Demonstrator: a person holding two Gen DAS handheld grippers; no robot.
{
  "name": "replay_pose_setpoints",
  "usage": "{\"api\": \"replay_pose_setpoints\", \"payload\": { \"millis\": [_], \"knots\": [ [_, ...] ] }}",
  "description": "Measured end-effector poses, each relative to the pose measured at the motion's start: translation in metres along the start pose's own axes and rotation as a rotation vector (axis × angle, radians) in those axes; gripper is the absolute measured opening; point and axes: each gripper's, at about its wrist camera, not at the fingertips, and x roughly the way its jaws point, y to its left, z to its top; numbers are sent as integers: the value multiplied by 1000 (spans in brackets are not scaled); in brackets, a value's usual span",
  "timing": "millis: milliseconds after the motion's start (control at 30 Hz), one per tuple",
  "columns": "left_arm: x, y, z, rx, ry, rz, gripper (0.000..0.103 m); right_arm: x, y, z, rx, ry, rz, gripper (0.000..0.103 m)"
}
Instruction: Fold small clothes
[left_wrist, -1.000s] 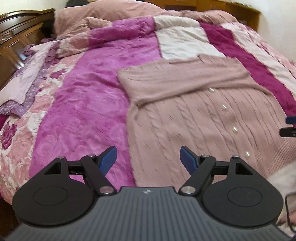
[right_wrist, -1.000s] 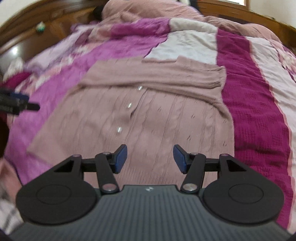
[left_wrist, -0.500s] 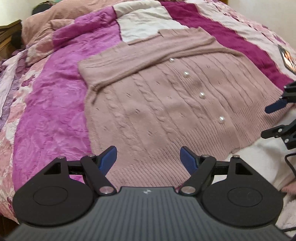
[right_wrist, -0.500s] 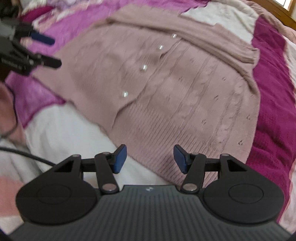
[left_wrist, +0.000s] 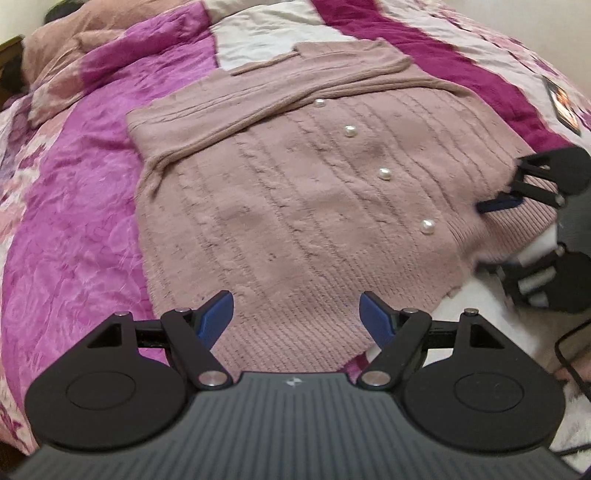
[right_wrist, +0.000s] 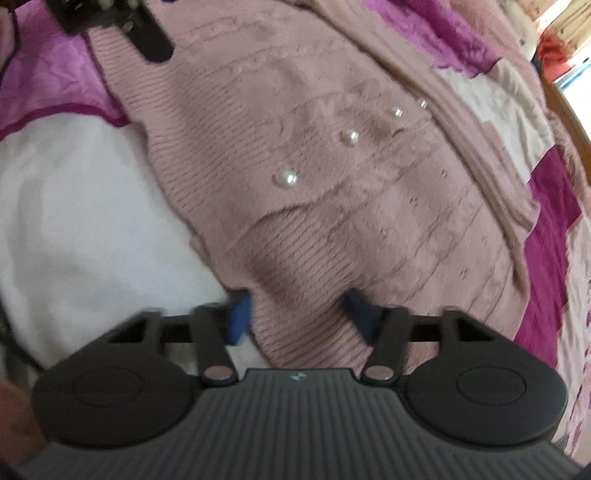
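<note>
A: I am reading the right wrist view first. The whole frame is motion-blurred. The right gripper (right_wrist: 299, 314) is sitting at the lower centre, and its blue pads (right_wrist: 241, 316) are smeared. The ribbed hem of the cardigan (right_wrist: 332, 177) is bunching up between them.

B: Is it clamped?

A: The jaws have just been closing, with the hem fabric between them. The blur is stopping me from confirming that the pads are pressing, so I cannot tell whether it is grasping.

B: And the other claw?

A: The left gripper (left_wrist: 297, 317) is standing released, jaws wide, at the lower centre of its own view, over the hem. In the right wrist view it is cut off at the upper left edge, mostly out of focus.

B: Where is the garment lying?

A: It is lying flat on the quilt (left_wrist: 74, 221), buttoned side up. In the left wrist view its long axis is running from the hem at lower centre to the neckline at upper centre. The pearl buttons (left_wrist: 384, 173) are tracing a diagonal from centre right up toward the top. A sleeve is lying folded across the upper part.

B: Any containers?

A: I am seeing none. A small dark object at the right edge is too indistinct to identify.
</note>
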Motion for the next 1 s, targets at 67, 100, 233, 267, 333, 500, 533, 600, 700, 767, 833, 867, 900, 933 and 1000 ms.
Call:
{"api": "replay_pose_setpoints", "payload": {
  "millis": [67, 100, 233, 267, 333, 500, 533, 600, 700, 767, 833, 867, 900, 933, 1000],
  "knots": [
    [1, -5, 0, 32, -1, -20, 81, -4, -3, 2, 29, -25, 8, 25],
    [2, -8, -1, 49, -1, -32, 81, -7, -10, 1, 53, -44, 14, 21],
    [9, -18, -1, 86, 10, -31, 81, -16, -26, 3, 136, -116, -1, 15],
    [11, -20, -1, 87, 9, -29, 81, -19, -28, 3, 145, -131, -13, 15],
    [13, -21, -2, 83, 16, -44, 81, -23, -34, 4, 172, -156, -19, 14],
    [20, -31, -3, 121, 48, -76, 81, -26, -55, 10, 271, -189, -2, 12],
    [21, -34, -4, 137, 51, -73, 81, -26, -59, 11, 290, -196, -4, 10],
    [25, -40, -5, 169, 67, -60, 81, -27, -67, 13, 332, -212, -20, 5],
    [32, -48, -5, 217, 86, -55, 81, -27, -77, 15, 361, -218, 2, 5],
    [37, -52, -6, 233, 112, -61, 81, -27, -77, 15, 346, -205, 40, 5],
    [40, -53, -6, 249, 121, -55, 81, -28, -74, 12, 331, -193, 82, 9],
    [41, -54, -7, 256, 128, -48, 81, -28, -71, 11, 318, -183, 99, 9],
    [44, -53, -7, 260, 138, -38, 81, -27, -68, 9, 306, -171, 108, 9],
    [47, -53, -8, 262, 150, -26, 81, -27, -64, 7, 293, -160, 112, 13],
    [54, -51, -9, 267, 181, 3, 81, -27, -58, 3, 268, -145, 113, 37]
  ]
}}
